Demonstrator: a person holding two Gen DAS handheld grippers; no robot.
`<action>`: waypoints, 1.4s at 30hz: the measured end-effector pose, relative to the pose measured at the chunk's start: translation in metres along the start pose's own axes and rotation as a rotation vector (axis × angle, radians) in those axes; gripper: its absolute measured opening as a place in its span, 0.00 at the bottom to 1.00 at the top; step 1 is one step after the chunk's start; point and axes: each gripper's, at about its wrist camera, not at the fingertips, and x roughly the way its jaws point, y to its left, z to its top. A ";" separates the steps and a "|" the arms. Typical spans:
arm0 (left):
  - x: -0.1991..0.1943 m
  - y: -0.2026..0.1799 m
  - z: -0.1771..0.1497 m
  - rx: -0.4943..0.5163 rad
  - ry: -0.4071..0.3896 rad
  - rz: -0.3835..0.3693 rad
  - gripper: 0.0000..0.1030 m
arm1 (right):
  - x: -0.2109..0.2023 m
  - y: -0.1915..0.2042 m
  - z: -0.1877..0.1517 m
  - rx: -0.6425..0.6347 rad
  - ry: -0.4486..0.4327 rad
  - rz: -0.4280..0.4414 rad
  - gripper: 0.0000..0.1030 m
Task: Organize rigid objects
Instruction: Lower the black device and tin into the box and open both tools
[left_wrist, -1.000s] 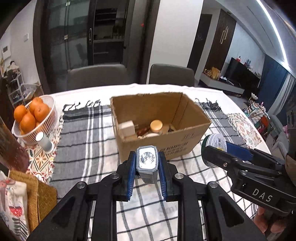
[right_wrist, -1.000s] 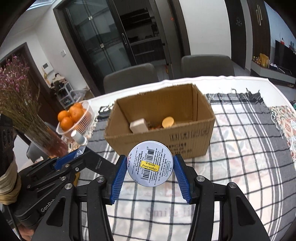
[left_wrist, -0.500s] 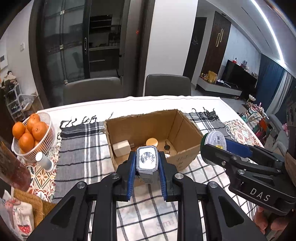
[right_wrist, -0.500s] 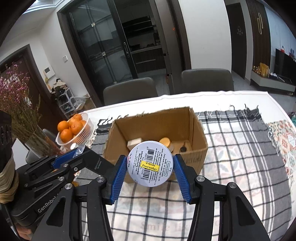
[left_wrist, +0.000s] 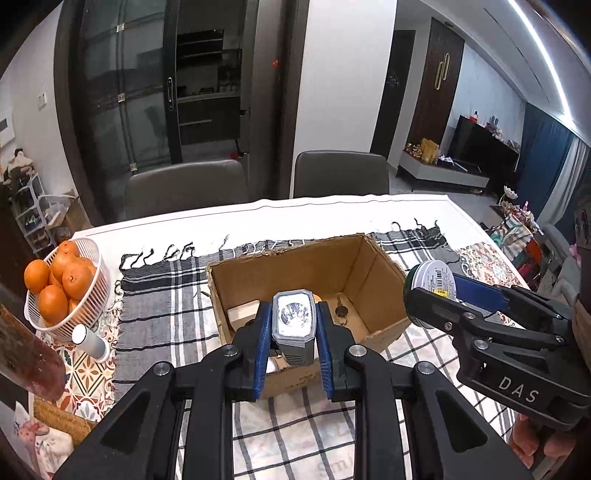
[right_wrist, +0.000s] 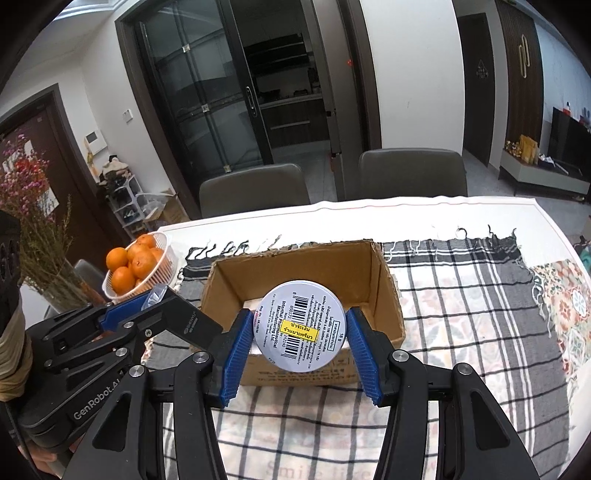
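Observation:
An open cardboard box (left_wrist: 373, 273) (right_wrist: 384, 291) stands on the checked cloth. Inside it I see a pale block (left_wrist: 242, 314) and a small dark key-like item (left_wrist: 341, 312). My left gripper (left_wrist: 293, 332) is shut on a small grey case with a clear lid (left_wrist: 293, 323), held above the box's near wall. My right gripper (right_wrist: 299, 334) is shut on a round white tin with a barcode label (right_wrist: 299, 330), also held above the box's near edge; the tin also shows in the left wrist view (left_wrist: 434, 275), to the right of the box.
A white basket of oranges (left_wrist: 59, 284) (right_wrist: 138, 264) stands at the left with a small white bottle (left_wrist: 90, 341) beside it. A vase of dried flowers (right_wrist: 40, 251) is at the near left. Two grey chairs (left_wrist: 184, 188) stand behind the table.
Both grippers have risen with their objects still held; the box now looks smaller and lower, and I see deeper into it.

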 end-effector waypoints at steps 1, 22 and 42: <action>0.003 0.001 0.001 -0.002 0.004 0.003 0.23 | 0.005 -0.002 0.002 0.001 0.012 0.003 0.51; 0.077 0.015 0.004 -0.040 0.139 0.030 0.23 | 0.079 -0.018 0.021 -0.054 0.147 -0.060 0.51; 0.106 0.020 -0.002 -0.075 0.210 0.053 0.24 | 0.116 -0.031 0.015 -0.040 0.281 -0.061 0.52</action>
